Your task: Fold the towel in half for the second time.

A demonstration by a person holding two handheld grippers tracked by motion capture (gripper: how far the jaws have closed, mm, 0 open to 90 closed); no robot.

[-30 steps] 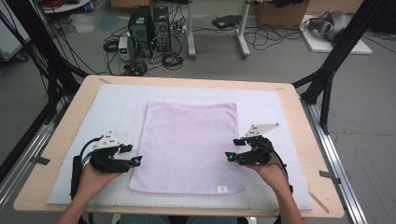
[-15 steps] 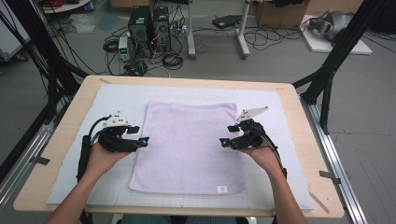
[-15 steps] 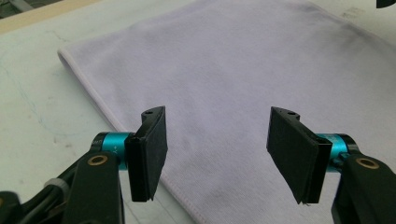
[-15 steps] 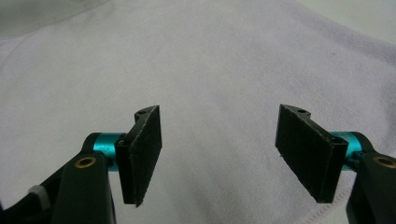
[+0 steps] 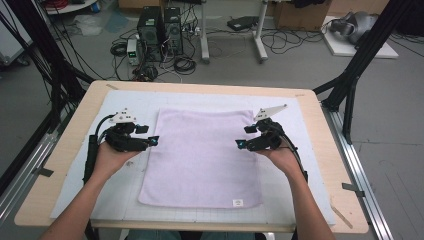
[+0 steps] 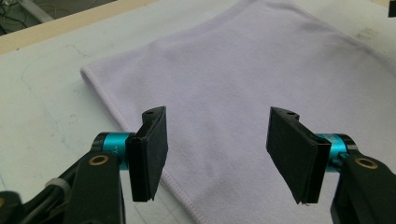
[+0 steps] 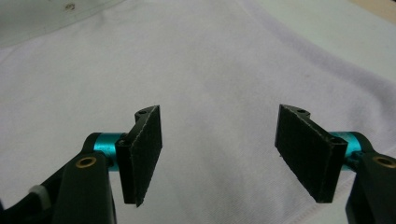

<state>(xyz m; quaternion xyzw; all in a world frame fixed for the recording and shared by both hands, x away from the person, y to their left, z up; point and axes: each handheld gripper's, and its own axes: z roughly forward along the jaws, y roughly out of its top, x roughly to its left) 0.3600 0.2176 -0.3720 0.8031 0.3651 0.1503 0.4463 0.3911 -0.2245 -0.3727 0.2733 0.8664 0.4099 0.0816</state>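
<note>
while a pale lilac towel [image 5: 202,155] lies spread flat at the middle of the white mat [image 5: 305,150] on the wooden table [image 5: 70,145], the two tongs flank it, the left gripper [image 5: 150,142] at its 9 o'clock edge and the right gripper [image 5: 242,144] at its 3 o'clock edge. both point inward toward the cloth's centre, held in a hand from each side. in the left gripper view the left gripper [image 6: 217,154] has its jaws spread wide with nothing between them, and the towel's hemmed left border runs under the near jaw from 10 o'clock down to 6 o'clock. in the right gripper view the right gripper [image 7: 219,156] is likewise gaping and empty, hanging above the cloth with its stitched hem passing at 5 o'clock. the towel is roughly rectangular, soft and finely napped, with a rolled seam round its edge and a small white label [image 5: 238,202] near its 5 o'clock corner. the jaw pads are flat black rectangles with a grainy face, set on teal metal posts. whether the jaws touch the fabric cannot be told.
</note>
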